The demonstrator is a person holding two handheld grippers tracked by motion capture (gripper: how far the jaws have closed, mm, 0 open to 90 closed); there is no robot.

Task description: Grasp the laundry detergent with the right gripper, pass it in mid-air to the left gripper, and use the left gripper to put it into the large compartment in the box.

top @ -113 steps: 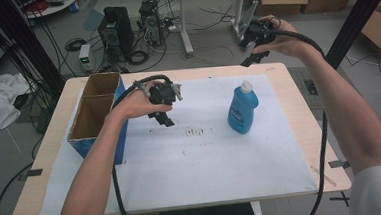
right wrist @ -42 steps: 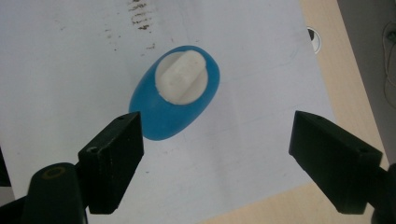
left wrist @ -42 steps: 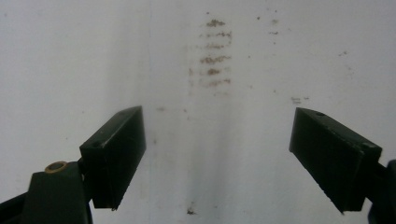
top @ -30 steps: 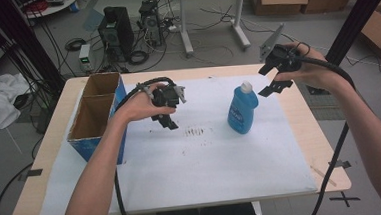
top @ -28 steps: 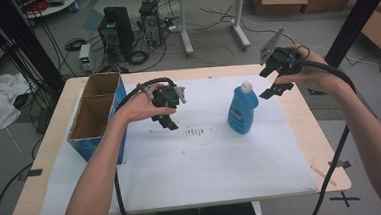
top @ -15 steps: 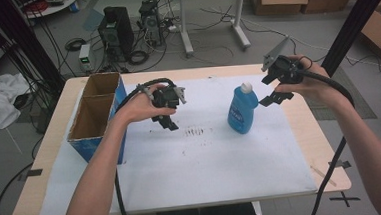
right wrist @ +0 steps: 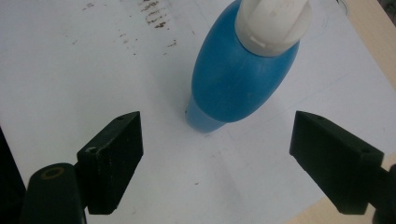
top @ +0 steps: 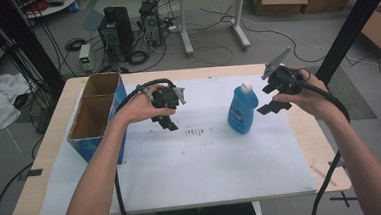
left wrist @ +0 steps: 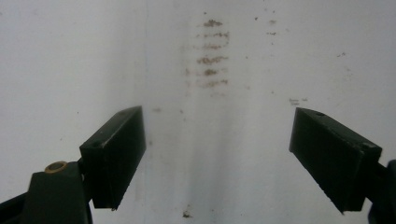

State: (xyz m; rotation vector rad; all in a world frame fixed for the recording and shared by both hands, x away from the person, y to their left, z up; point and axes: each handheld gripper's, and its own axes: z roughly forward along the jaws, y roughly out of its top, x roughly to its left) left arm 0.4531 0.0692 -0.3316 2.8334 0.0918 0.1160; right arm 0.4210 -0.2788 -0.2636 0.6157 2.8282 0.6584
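A blue bottle [top: 242, 110] with a white cap stands upright on the white paper, right of the table's middle. My right gripper [top: 269, 98] hovers just to its right, open, jaws wide apart and empty. From the right gripper view [right wrist: 219, 165] the blue bottle [right wrist: 238, 79] is seen from above, a little ahead of the jaws. My left gripper [top: 168, 122] is held over the paper left of centre, open and empty. In the left gripper view [left wrist: 224, 158] it looks straight down on bare paper with brown smudges [left wrist: 210, 51].
An open cardboard box with blue sides [top: 95, 116] stands at the table's left edge. White paper [top: 202, 172] covers most of the wooden table [top: 325, 134]. Brown smudges [top: 195, 133] mark the paper between the grippers. Beyond the table are computers, cables and boxes on the floor.
My right gripper has come down from behind the table's far right corner and moved toward the bottle, ending close beside it. The left gripper has stayed almost still.
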